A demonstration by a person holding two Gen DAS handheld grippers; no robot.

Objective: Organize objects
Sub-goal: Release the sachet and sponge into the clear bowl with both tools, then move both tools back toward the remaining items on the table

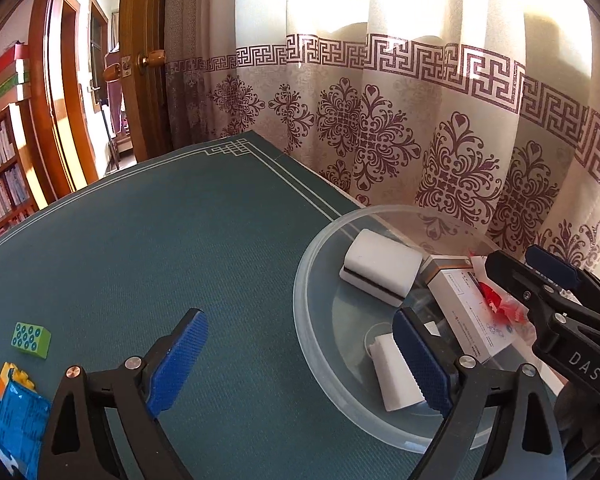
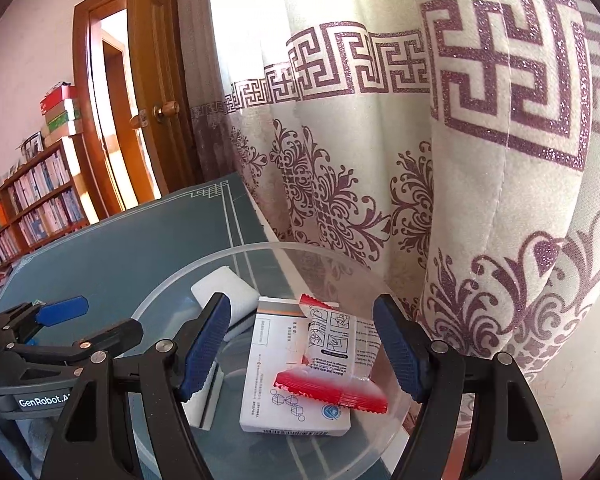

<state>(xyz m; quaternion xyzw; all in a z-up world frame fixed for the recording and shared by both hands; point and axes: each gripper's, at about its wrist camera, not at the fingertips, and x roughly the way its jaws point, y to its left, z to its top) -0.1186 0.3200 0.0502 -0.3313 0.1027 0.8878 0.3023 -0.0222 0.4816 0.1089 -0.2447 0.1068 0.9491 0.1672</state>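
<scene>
item: clear bowl [image 1: 320, 280] on bench [image 1: 160, 240], holding sponges, box, red packet; both hand-held grippers, left [image 1: 300, 364] and right [image 2: 302, 350], are standing apart, empty; next pickup is wanting a square approach to the green brick [image 1: 32, 339].

Table: a dark green mat [image 1: 148, 248] with a pale line border and knot corners covers the top.
Curtain: cream cloth [image 1: 420, 120] just behind the table — a glittery purple key-pattern band above floral medallions.
Light: sun glows through the curtain's upper part; a warm patch lies past the doorway.
Door: brown wood [image 2: 156, 80], standing open, round knob on its edge.
Bookshelf: wooden, packed with books [image 2: 40, 200], boxes stacked on top — perhaps games, too small to tell.
Wall: plain, pale [image 2: 24, 60].
</scene>
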